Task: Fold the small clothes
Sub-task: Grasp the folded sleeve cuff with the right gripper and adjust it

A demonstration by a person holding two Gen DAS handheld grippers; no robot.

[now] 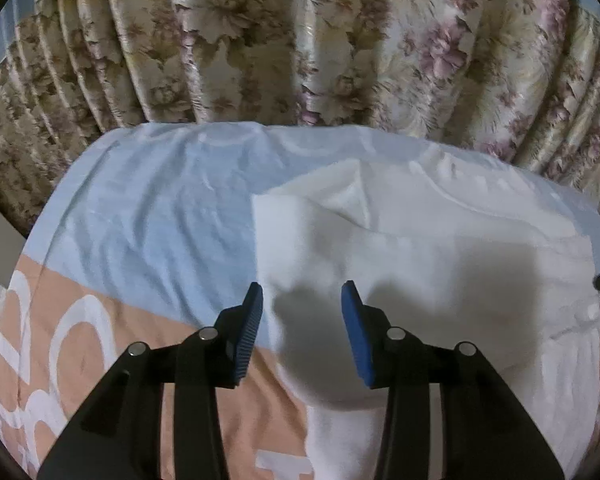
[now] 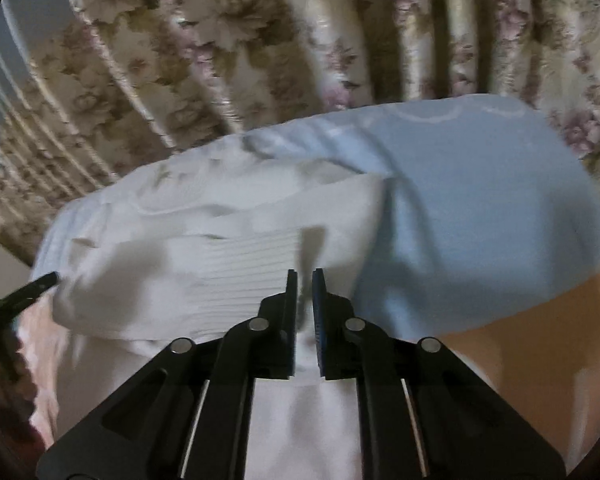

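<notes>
While hanging over the white top (image 1: 420, 248) on the blue sheet (image 1: 152, 220), left gripper (image 1: 302, 300) jaws apart and empty; right gripper (image 2: 305, 280) jaws nearly shut, thin empty gap

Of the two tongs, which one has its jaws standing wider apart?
The left tongs: their blue pads stand well apart over the white garment. The right tongs show only a narrow slit between the pads.

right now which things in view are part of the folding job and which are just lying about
Part of the job:
- white ribbed cloth garment, partly folded on the bed
- left gripper, jaws apart over the garment
- right gripper, jaws nearly closed, nothing visibly held

Just there:
- pale blue and peach bed cover with white letters
- floral pleated curtain behind the bed
</notes>
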